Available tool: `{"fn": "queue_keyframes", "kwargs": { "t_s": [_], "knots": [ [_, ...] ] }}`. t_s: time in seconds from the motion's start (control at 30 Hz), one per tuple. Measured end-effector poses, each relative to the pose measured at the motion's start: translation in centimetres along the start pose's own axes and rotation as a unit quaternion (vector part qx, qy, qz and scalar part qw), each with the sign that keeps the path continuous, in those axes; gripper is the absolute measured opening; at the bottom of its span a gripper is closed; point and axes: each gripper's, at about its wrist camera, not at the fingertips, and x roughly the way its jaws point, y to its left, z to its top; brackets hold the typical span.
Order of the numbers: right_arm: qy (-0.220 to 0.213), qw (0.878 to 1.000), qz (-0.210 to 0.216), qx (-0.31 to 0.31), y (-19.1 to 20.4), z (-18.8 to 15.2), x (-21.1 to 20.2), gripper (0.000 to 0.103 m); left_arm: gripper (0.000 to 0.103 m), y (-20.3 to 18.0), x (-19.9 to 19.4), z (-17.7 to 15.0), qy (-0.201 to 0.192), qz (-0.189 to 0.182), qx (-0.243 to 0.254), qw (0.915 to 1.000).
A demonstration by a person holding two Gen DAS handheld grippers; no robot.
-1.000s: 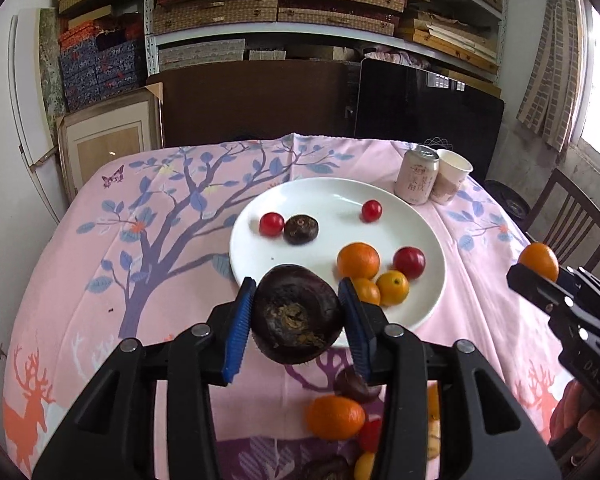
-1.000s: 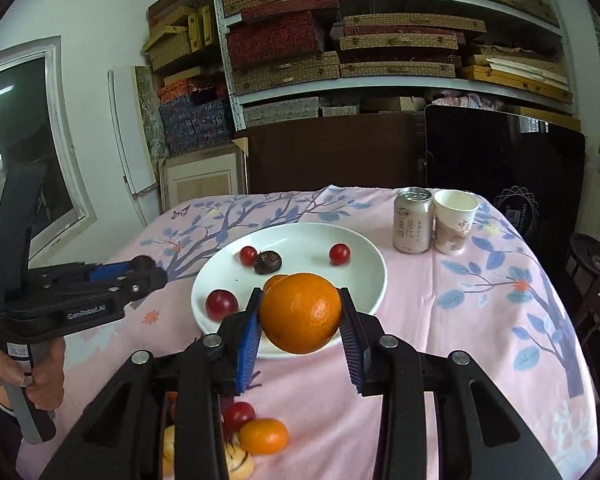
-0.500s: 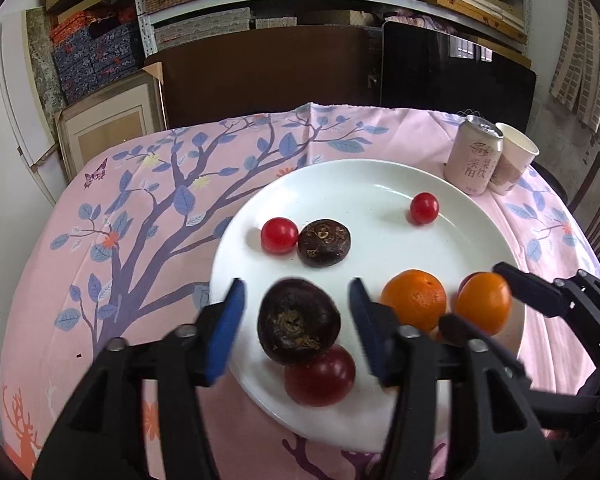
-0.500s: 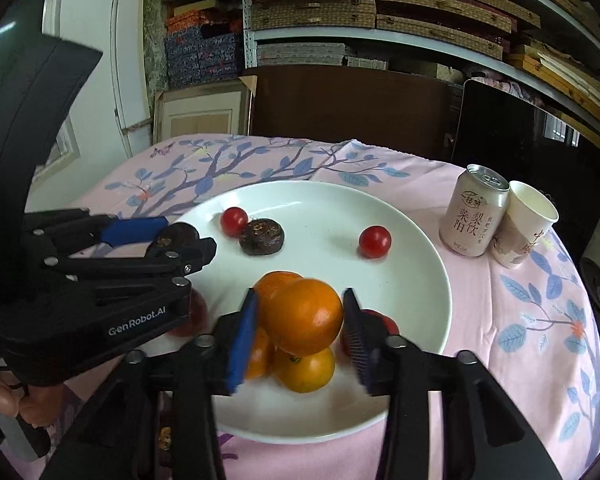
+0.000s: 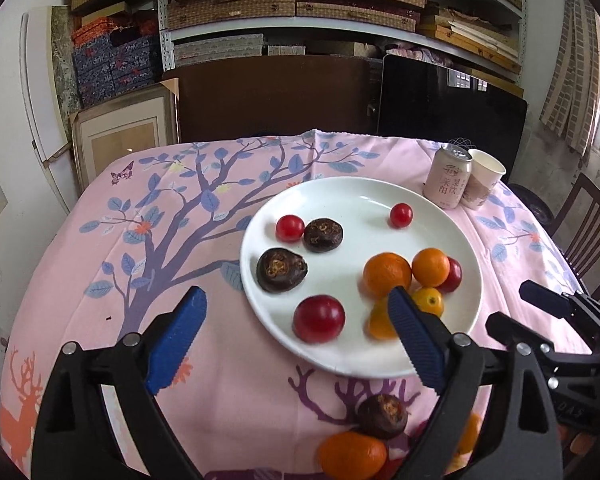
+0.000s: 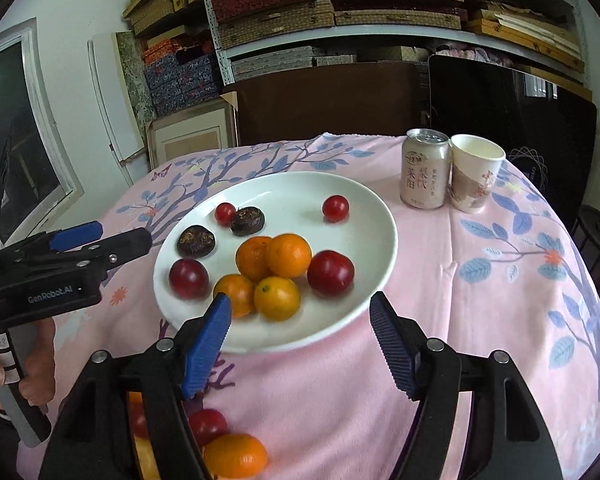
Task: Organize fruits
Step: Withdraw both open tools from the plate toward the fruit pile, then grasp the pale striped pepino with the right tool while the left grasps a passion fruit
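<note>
A white plate (image 5: 352, 192) (image 6: 380, 216) on the pink tablecloth holds several fruits: oranges (image 5: 387, 274) (image 6: 289, 255), red plums (image 5: 319, 319) (image 6: 330, 273), cherry tomatoes (image 5: 401, 215) and two dark water chestnuts (image 5: 281, 269) (image 6: 196, 241). My left gripper (image 5: 296, 340) is open and empty, hovering over the plate's near edge. My right gripper (image 6: 300, 344) is open and empty, just in front of the plate. Loose fruits lie on the cloth below the grippers: an orange (image 5: 352, 454) (image 6: 236, 456), a dark chestnut (image 5: 382, 416) and a red plum (image 6: 206, 424).
A drink can (image 5: 447, 176) (image 6: 425, 168) and a paper cup (image 5: 483, 178) (image 6: 475, 172) stand behind the plate at the right. A wooden chair (image 5: 588, 232) is at the table's right side. Shelves with boxes fill the back wall.
Both grippers carried fruit over the plate, opened and let go: the dark chestnut and the orange now lie on the plate. Both grippers have pulled back toward the near edge.
</note>
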Motion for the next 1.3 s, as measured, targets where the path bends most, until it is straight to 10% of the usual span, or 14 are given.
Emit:
{"fn": "queue_keyframes", "kwargs": {
  "t_s": [0.8, 1.13, 1.3],
  "knots": [
    [0.093, 0.992, 0.007, -0.085, 5.5, -11.1, -4.4, 0.076, 0.090, 2.9, -4.4, -11.0, -0.005, -0.007, -0.001, 1.0000],
    [0.111, 0.988, 0.002, -0.112, 8.0, -10.8, -0.9, 0.040, 0.090, 3.2, -3.9, -11.0, 0.036, -0.014, 0.025, 0.9990],
    [0.100, 0.992, 0.035, -0.073, 6.2, -10.7, -1.3, 0.040, 0.090, 3.1, -4.1, -11.4, 0.046, -0.023, 0.050, 0.9974]
  ]
}}
